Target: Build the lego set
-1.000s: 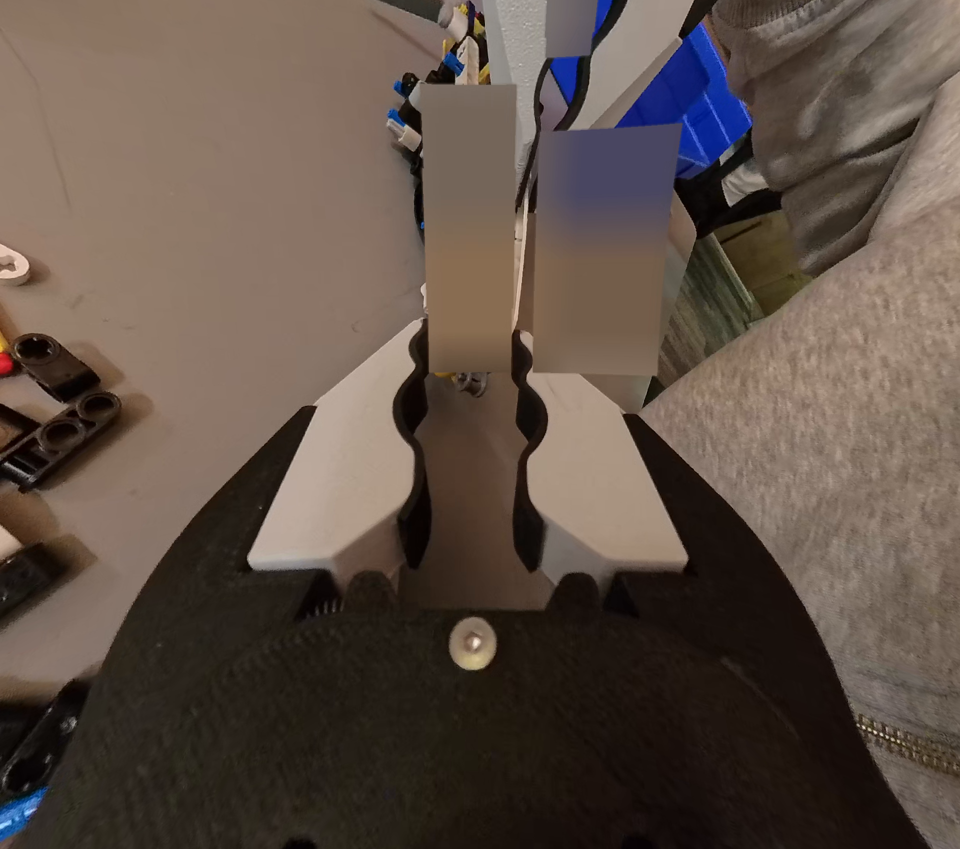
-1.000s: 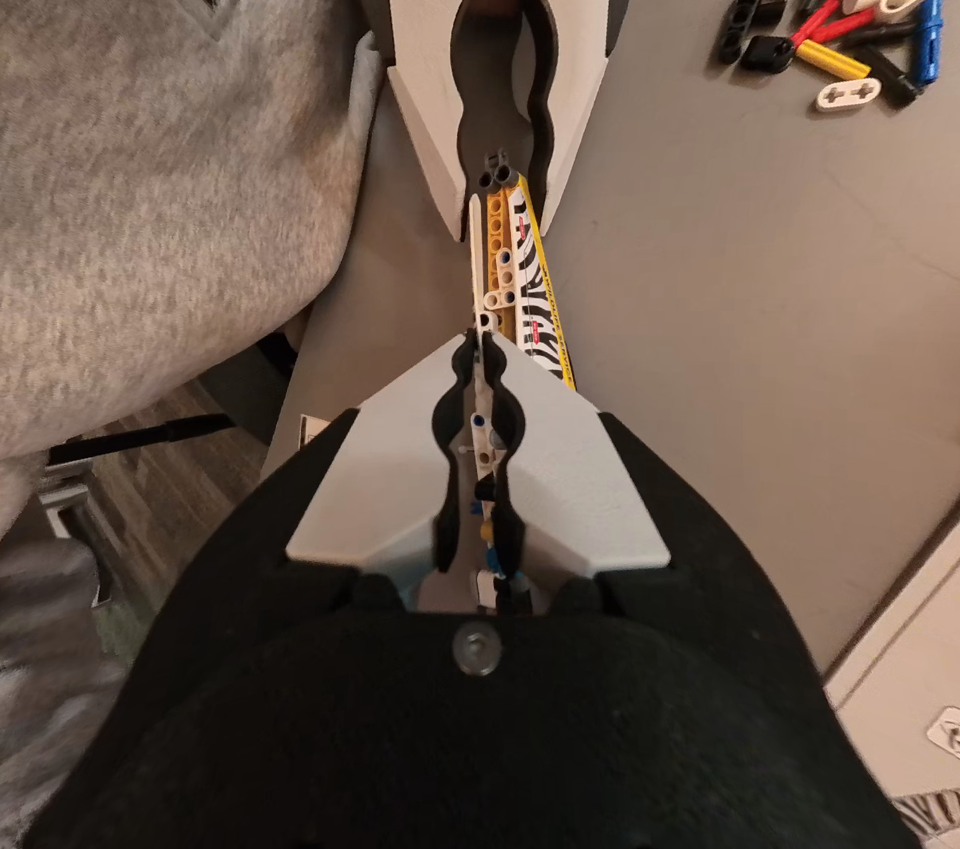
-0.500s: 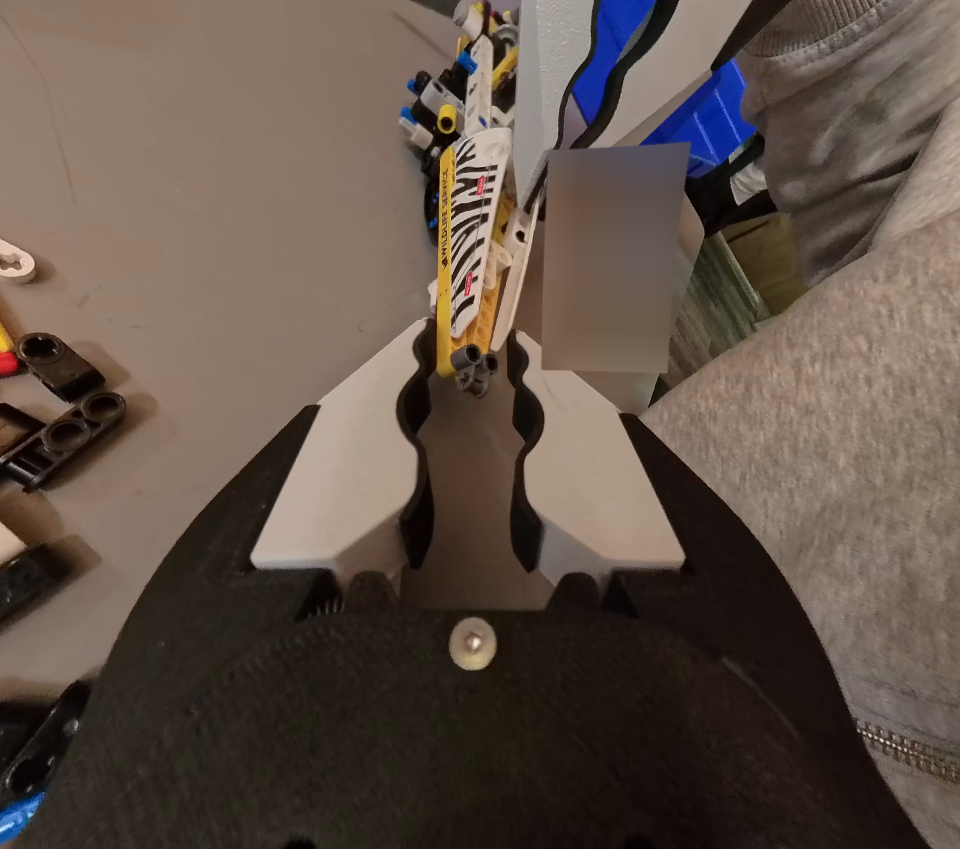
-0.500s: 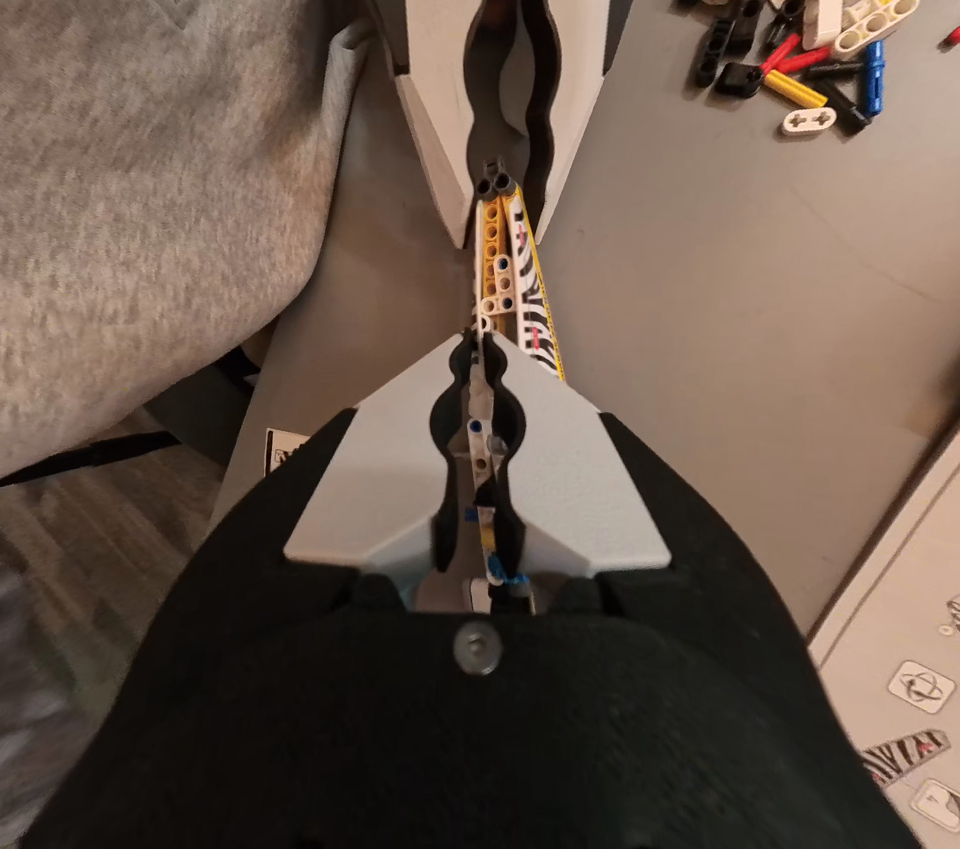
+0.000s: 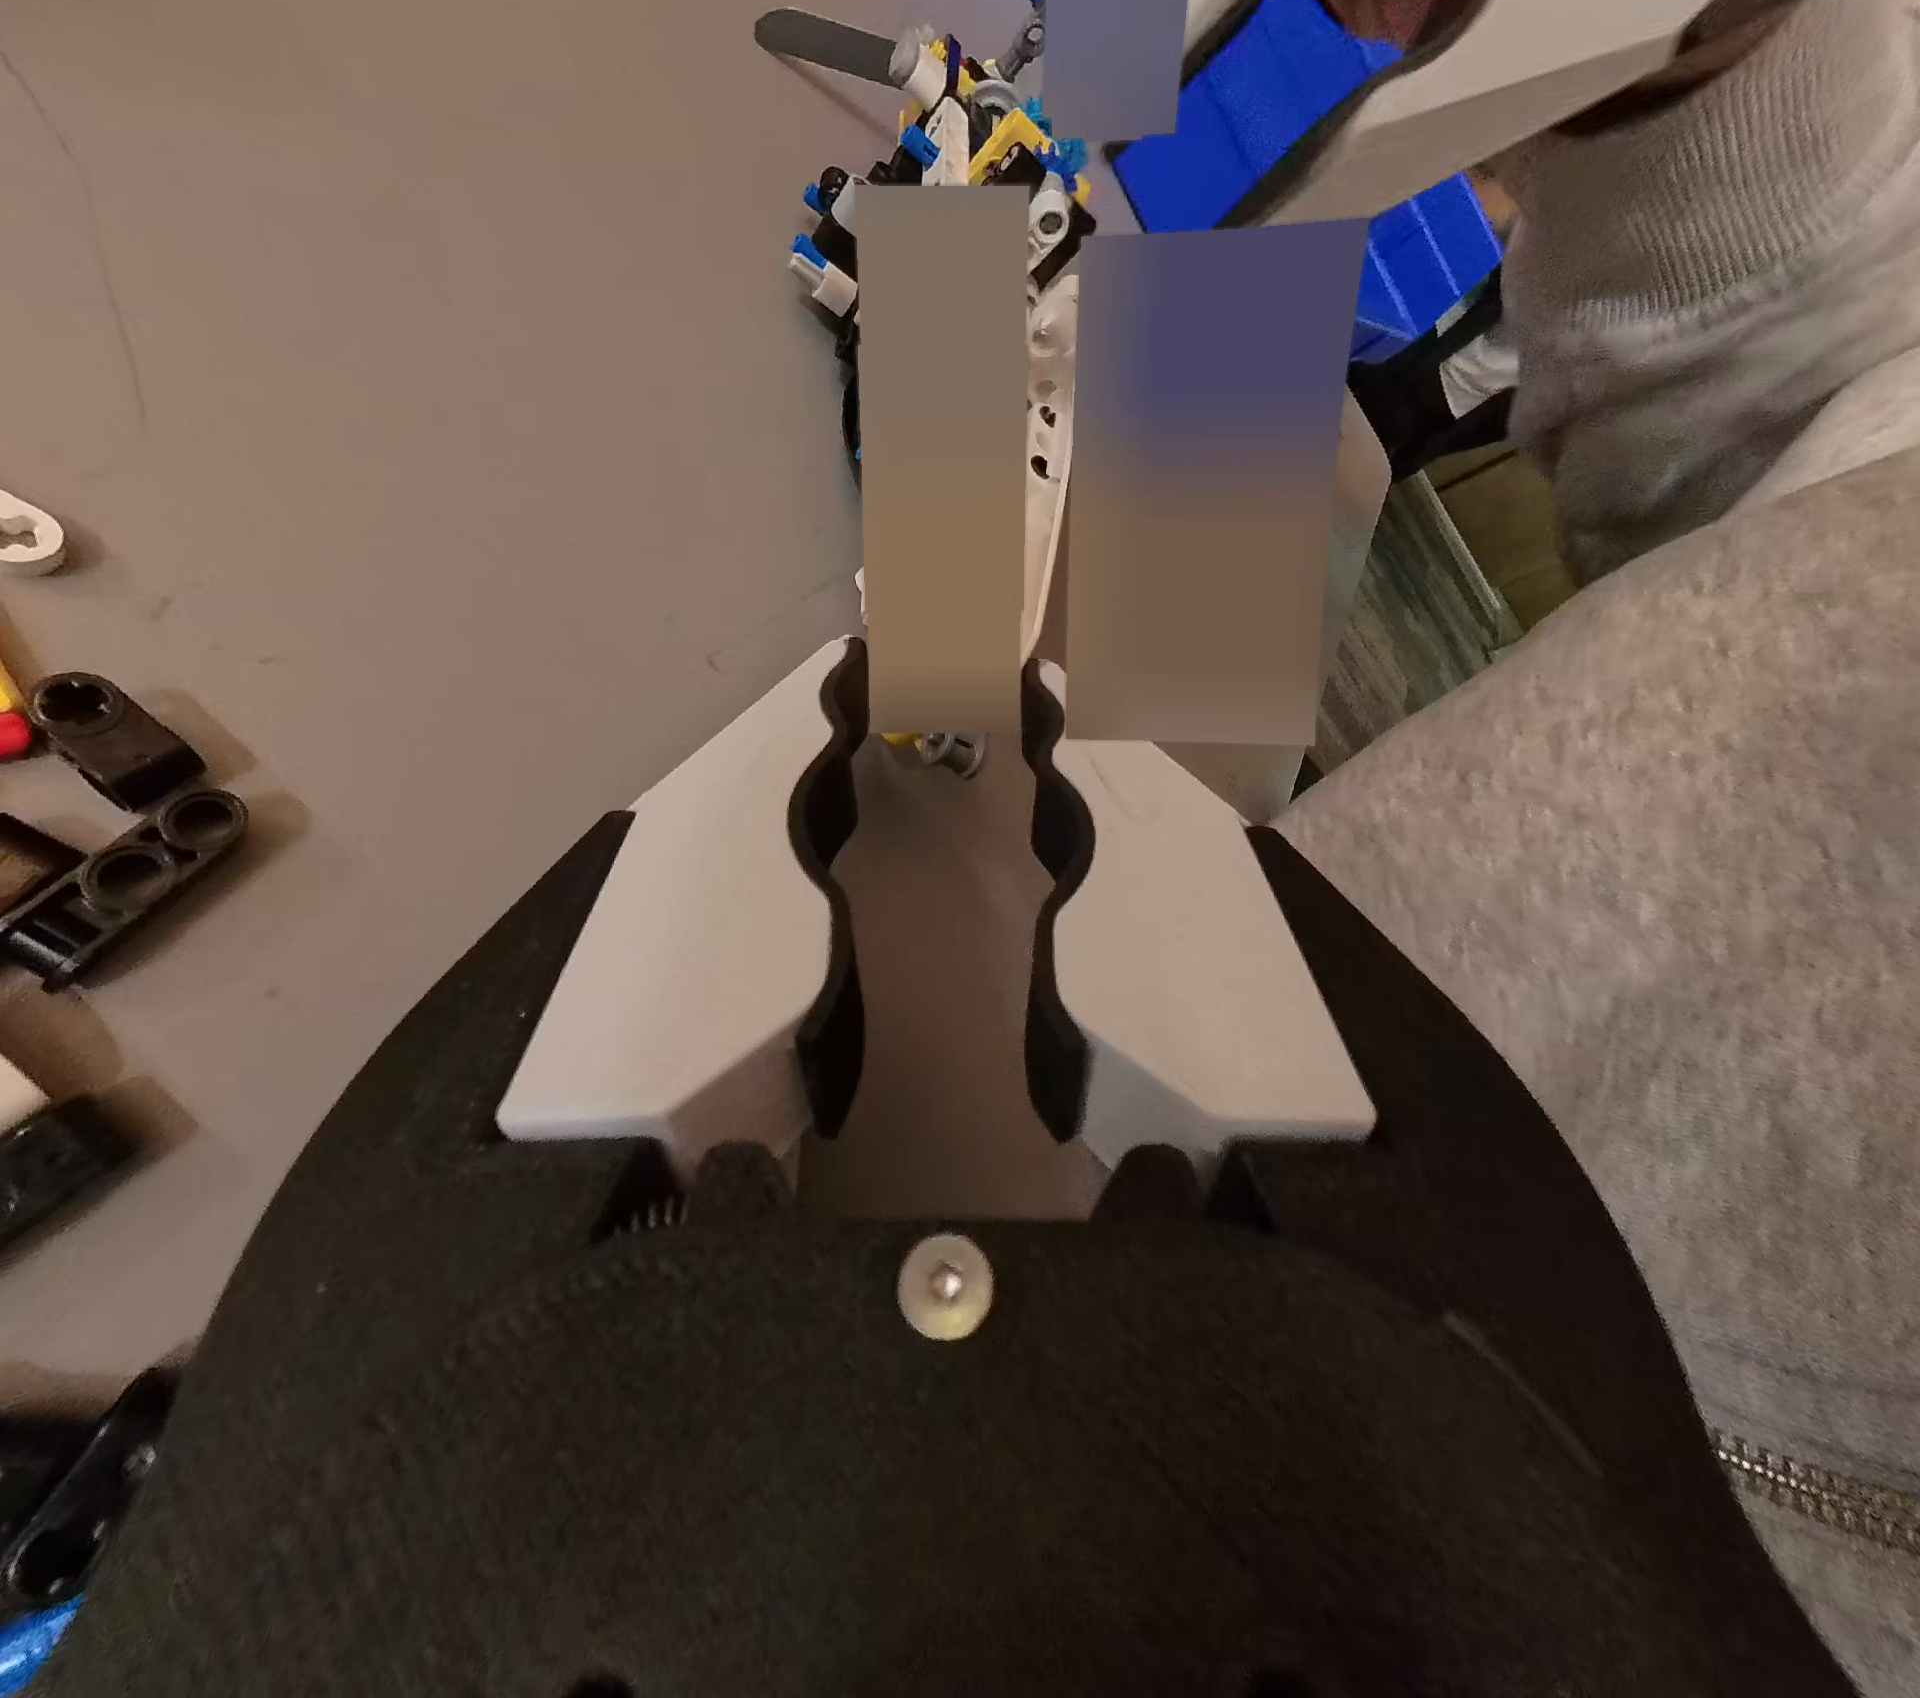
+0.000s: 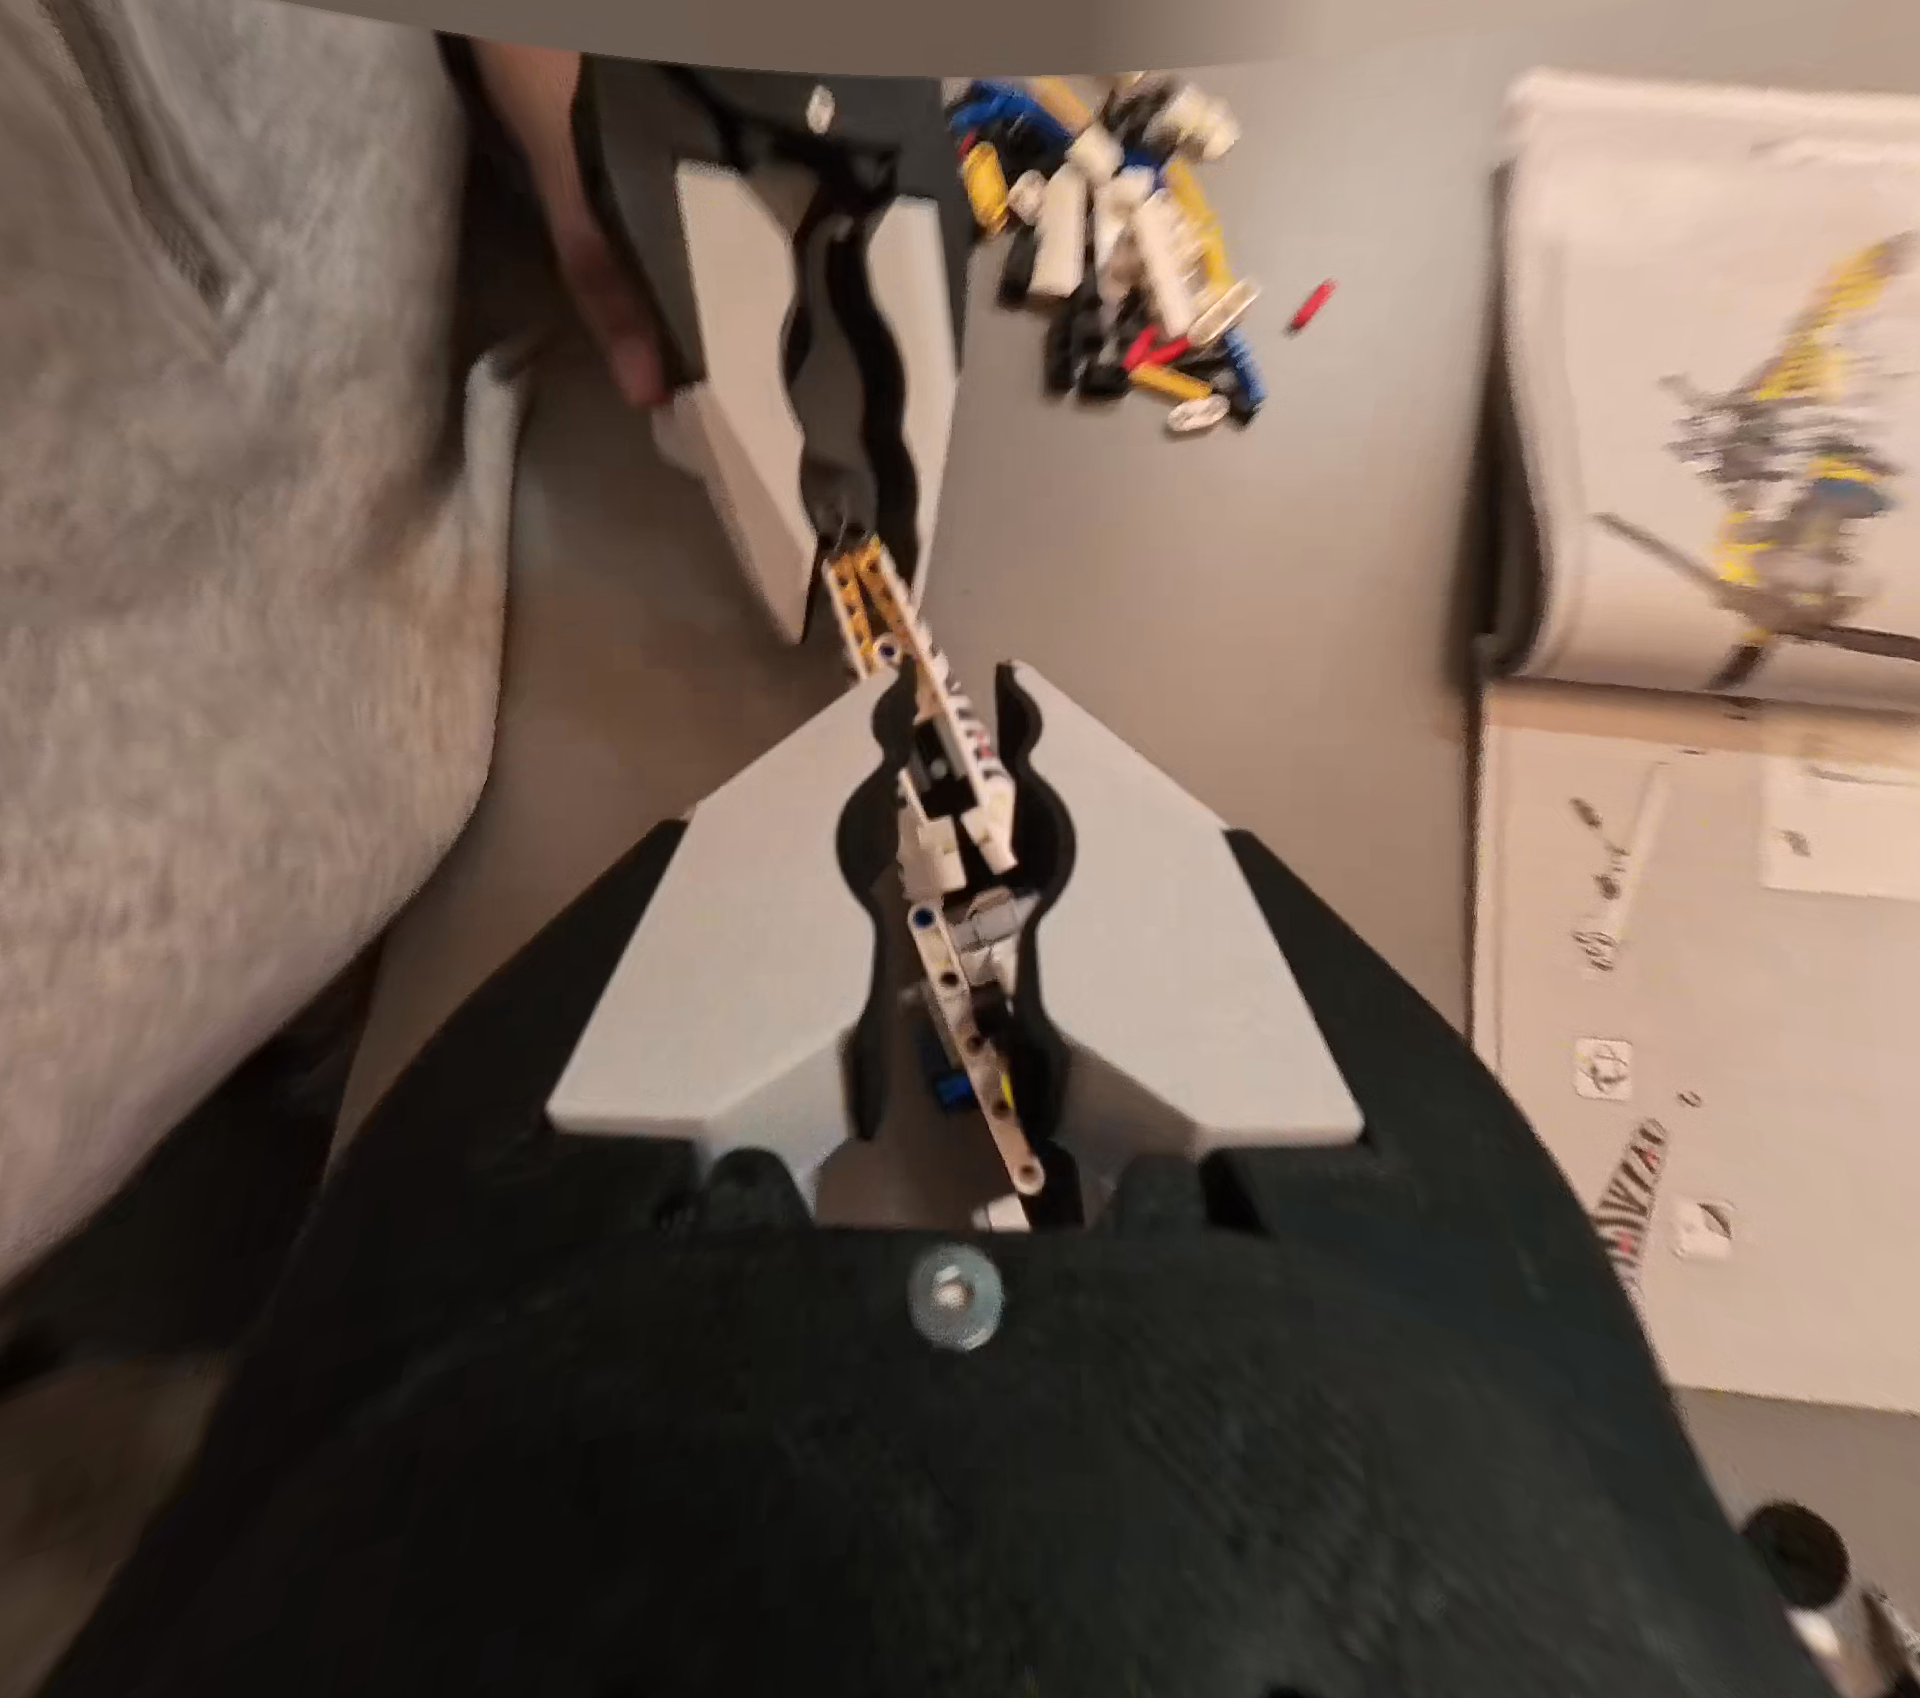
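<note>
Two hand-held black-and-grey claws and a grey fleece top

Each claw, left point(image 5: 940, 817) and right point(image 6: 951, 827), has a broad, rounded matte-black body of grainy printed plastic, a silver screw with washer point(image 5: 943, 1287) set at its middle, and two pale grey wedge-shaped fingers point(image 5: 686, 952) lined with wavy black pads. Small toothed black gears sit at the finger roots. The person wears a heathered light grey fleece sweatshirt point(image 5: 1662, 921) with a ribbed cuff and a metal zip point(image 5: 1813, 1508).

A matte grey tabletop point(image 5: 416, 298) with faint scratches fills most of the left wrist view under warm, dim light. Past its far edge stands a bright blue plastic bin point(image 5: 1278, 90). Beneath the edge, a strip of streaky wood-grain floor point(image 5: 1423, 568) shows.
</note>
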A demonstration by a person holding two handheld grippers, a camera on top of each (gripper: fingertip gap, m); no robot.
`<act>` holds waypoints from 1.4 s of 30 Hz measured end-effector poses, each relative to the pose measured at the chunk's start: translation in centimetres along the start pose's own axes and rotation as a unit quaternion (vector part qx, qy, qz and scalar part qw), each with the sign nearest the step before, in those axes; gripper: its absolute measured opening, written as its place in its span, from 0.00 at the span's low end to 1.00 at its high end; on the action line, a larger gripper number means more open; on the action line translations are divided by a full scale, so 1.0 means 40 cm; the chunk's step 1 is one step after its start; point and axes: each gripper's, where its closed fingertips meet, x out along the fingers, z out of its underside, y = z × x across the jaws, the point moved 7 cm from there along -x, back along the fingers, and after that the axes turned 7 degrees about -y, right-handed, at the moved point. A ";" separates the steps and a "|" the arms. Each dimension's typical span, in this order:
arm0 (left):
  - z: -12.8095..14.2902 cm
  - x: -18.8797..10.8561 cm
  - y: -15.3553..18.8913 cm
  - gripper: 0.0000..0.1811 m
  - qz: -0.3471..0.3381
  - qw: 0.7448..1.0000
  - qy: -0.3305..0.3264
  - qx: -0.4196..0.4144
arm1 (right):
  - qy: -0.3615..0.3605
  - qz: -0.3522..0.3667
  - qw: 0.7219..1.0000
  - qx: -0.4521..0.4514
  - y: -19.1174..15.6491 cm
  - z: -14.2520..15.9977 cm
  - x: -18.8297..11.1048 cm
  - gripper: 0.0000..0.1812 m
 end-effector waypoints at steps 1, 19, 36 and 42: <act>0.000 0.000 0.000 0.15 0.000 1.000 0.000 0.000 | 0.033 0.024 0.999 0.014 -0.007 -0.003 -0.007 0.09; 0.022 0.038 0.057 0.15 0.021 0.999 -0.021 0.032 | 0.281 0.217 0.854 0.380 -0.197 0.113 0.068 0.12; 0.042 0.151 0.161 0.18 0.051 0.994 -0.065 0.077 | 0.239 0.272 0.796 0.485 -0.235 0.233 0.031 0.16; 0.039 0.150 0.160 0.20 0.077 0.993 -0.064 0.065 | 0.227 0.257 0.804 0.486 -0.235 0.240 0.033 0.16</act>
